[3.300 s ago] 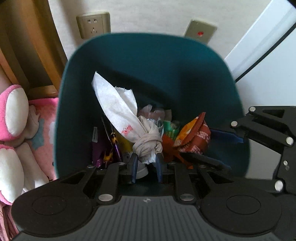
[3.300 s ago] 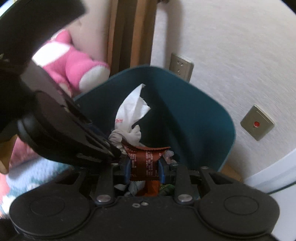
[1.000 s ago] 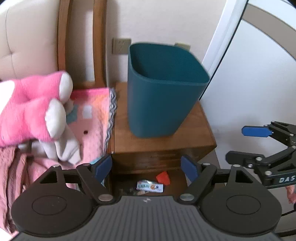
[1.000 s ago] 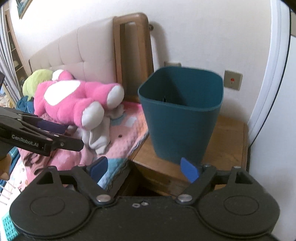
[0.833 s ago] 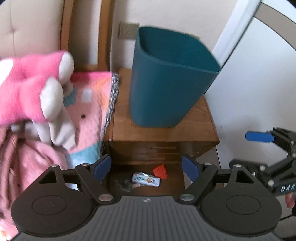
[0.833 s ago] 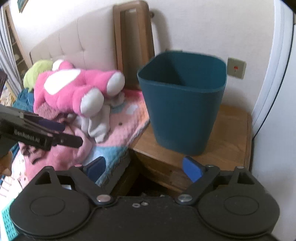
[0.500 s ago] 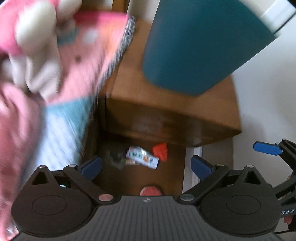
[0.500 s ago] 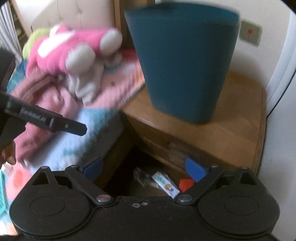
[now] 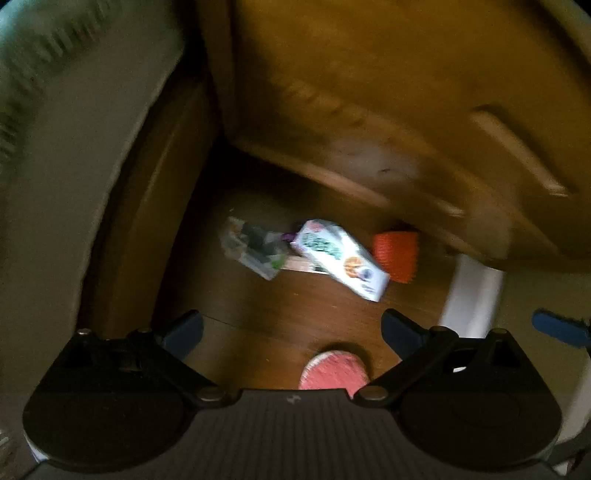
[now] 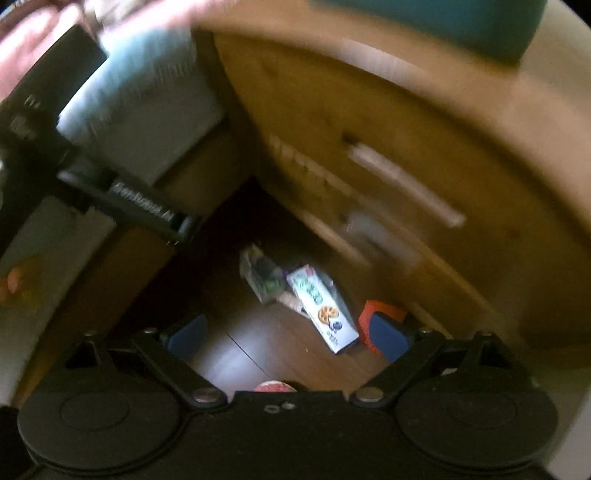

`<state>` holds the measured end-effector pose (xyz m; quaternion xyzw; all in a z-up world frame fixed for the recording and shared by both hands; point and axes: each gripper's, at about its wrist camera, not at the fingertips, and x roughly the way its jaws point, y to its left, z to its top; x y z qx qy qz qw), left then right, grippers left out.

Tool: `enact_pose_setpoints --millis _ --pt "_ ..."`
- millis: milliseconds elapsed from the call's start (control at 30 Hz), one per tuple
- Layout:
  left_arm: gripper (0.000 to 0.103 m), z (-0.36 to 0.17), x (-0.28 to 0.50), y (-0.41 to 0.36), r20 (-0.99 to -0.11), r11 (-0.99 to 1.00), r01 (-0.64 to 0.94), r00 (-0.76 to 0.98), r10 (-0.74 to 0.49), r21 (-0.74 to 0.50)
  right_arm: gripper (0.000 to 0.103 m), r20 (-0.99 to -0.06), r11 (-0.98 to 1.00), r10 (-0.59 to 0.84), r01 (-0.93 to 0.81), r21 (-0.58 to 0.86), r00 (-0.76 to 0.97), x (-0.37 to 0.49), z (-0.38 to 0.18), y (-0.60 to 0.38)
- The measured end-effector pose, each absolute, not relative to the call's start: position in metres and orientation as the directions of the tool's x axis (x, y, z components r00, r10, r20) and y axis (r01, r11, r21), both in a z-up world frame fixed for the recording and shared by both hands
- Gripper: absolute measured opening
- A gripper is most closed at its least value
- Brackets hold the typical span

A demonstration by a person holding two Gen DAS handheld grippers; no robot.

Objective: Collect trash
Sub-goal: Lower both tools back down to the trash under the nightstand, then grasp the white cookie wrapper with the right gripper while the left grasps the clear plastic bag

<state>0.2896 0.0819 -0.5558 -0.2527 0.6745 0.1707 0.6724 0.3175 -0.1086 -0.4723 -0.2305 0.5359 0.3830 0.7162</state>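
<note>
Three bits of trash lie on the dark wooden floor at the foot of the nightstand. They are a white printed snack packet [image 9: 340, 264] [image 10: 321, 308], a crumpled grey wrapper [image 9: 255, 251] [image 10: 260, 275] to its left, and an orange scrap [image 9: 397, 256] [image 10: 380, 312] to its right. My left gripper [image 9: 291, 330] points down above them, open and empty. My right gripper [image 10: 286, 338] is also open and empty, and its right pad [image 10: 388, 336] overlaps the orange scrap in its view. Both views are blurred.
The wooden nightstand [image 10: 406, 166] front rises behind the trash, with the teal bin [image 10: 443, 22] on top. The bed's side and blanket [image 10: 140, 110] close off the left. A pink round thing [image 9: 332, 371] lies on the floor nearest the camera. A white post [image 9: 472, 295] stands at the right.
Both grippers have dropped from bin height to just above the floor and tipped downward. The floor trash now looks much larger. Both jaws stand slightly wider.
</note>
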Motion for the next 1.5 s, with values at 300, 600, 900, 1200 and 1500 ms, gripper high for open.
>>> enact_pose_setpoints --millis 300,600,900,1200,1500 --pt "0.103 -0.688 0.292 0.112 -0.997 0.646 -0.763 -0.023 -0.077 -0.032 0.089 -0.977 0.573 0.201 -0.817 0.063 0.066 0.337 -0.626 -0.113" --pt "0.103 -0.783 0.293 0.125 -0.991 0.527 -0.85 -0.078 -0.109 0.009 0.089 -0.985 0.485 0.15 -0.875 0.001 0.082 0.363 -0.722 -0.095" --pt "0.102 -0.848 0.289 0.14 -0.978 0.409 -0.912 -0.051 -0.201 -0.037 0.09 -0.987 0.407 0.137 -0.913 -0.023 0.086 0.371 -0.782 -0.075" --pt "0.059 -0.864 0.291 0.138 -0.967 0.384 -0.919 -0.008 -0.256 -0.094 0.072 -0.992 0.385 0.102 -0.922 -0.028 0.073 0.369 -0.812 -0.076" --pt "0.007 -0.845 0.295 0.132 -0.975 0.455 -0.885 -0.004 -0.223 -0.1 0.038 -0.987 0.46 0.107 -0.886 -0.055 0.117 0.362 -0.804 -0.083"
